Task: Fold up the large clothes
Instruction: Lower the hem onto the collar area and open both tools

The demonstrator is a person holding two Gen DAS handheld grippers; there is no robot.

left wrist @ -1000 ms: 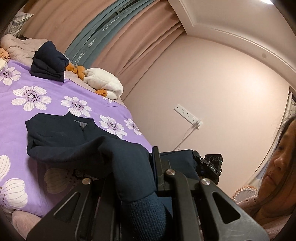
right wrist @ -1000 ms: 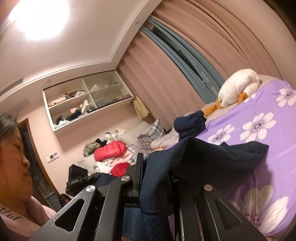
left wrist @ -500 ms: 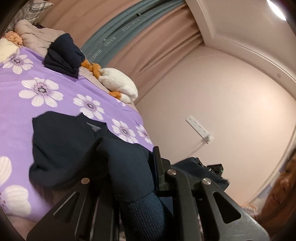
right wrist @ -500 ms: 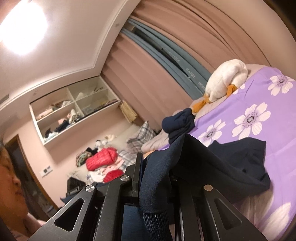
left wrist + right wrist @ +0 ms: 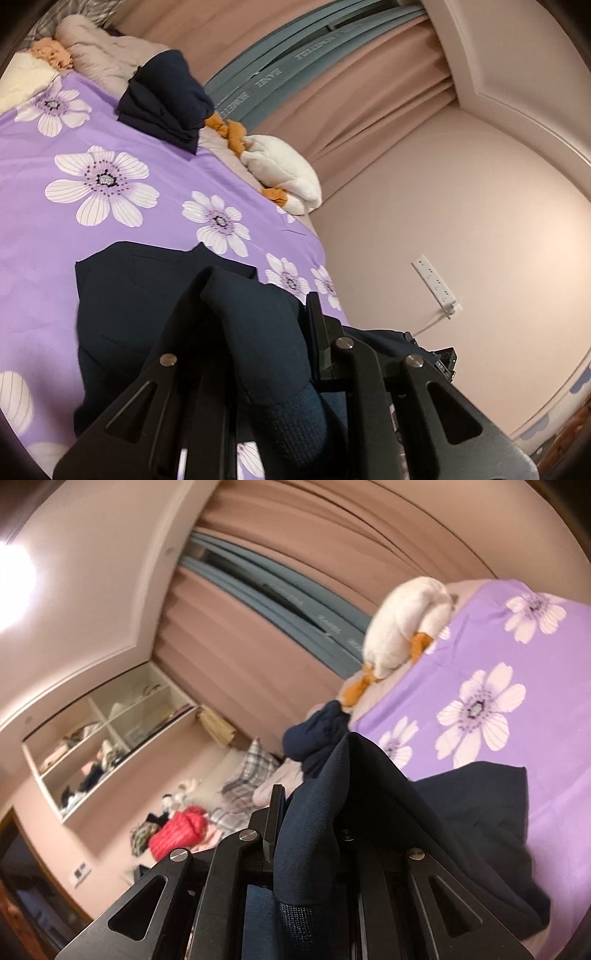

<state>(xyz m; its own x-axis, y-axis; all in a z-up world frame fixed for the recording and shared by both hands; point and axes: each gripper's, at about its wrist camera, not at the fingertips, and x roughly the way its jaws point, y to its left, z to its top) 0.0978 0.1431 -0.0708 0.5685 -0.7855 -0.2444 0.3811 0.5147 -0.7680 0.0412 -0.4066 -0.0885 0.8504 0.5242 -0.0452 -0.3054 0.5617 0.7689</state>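
Tongs first: your left tongs (image 5: 258,343) are clamped on a bunched sleeve end of the navy garment (image 5: 122,306), ribbed cuff hanging below the grip, and your right tongs (image 5: 314,834) are pinched on another gathered edge of the same cloth, its knitted cuff also showing beneath. From both grips the fabric drapes down to the bed (image 5: 44,206), where the body of the garment lies fairly flat with a squared corner. It looks like a mid-fold: one layer seems laid, and the lifted part is not yet brought over and smoothed. The cloth is soft, matte and heavy. Beyond it lie the purple flowered sheet, a folded navy bundle (image 5: 166,99) and a plush white duck (image 5: 284,177).
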